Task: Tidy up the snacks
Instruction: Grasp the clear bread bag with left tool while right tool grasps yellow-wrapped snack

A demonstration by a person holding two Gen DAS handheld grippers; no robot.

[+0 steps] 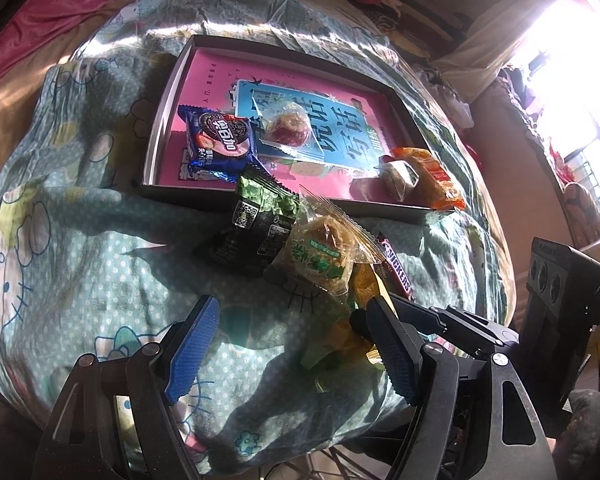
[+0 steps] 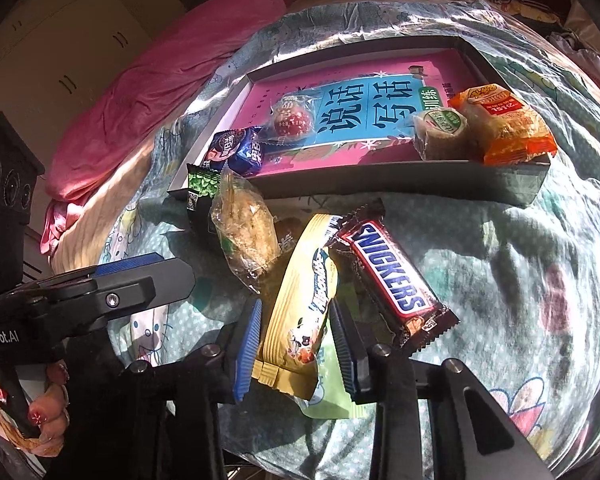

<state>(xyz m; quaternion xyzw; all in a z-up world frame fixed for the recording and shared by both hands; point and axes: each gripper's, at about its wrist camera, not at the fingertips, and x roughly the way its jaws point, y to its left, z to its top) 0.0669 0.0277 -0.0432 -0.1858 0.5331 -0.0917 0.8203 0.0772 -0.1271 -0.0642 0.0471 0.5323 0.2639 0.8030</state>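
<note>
My right gripper (image 2: 296, 350) is shut on a yellow snack packet (image 2: 300, 300), its blue pads pressing both long sides. A Snickers bar (image 2: 392, 276) lies just right of it and a pale green packet (image 2: 332, 392) sits under it. My left gripper (image 1: 296, 356) hangs open over the bedsheet with nothing between its pads. Ahead of it lie a clear-bagged pastry (image 1: 320, 252) and a green-black packet (image 1: 260, 220). The shallow tray (image 1: 168, 92) holds an Oreo packet (image 1: 220, 144), a red round snack (image 1: 290, 128), a round cake (image 1: 396, 176) and an orange packet (image 1: 432, 176).
Everything rests on a rumpled cartoon-print bedsheet (image 1: 80, 240). A pink quilt (image 2: 160, 80) is bunched at the far left, and a bright window (image 1: 572, 60) is at the right. A person's hand (image 2: 48, 412) grips the left gripper's handle.
</note>
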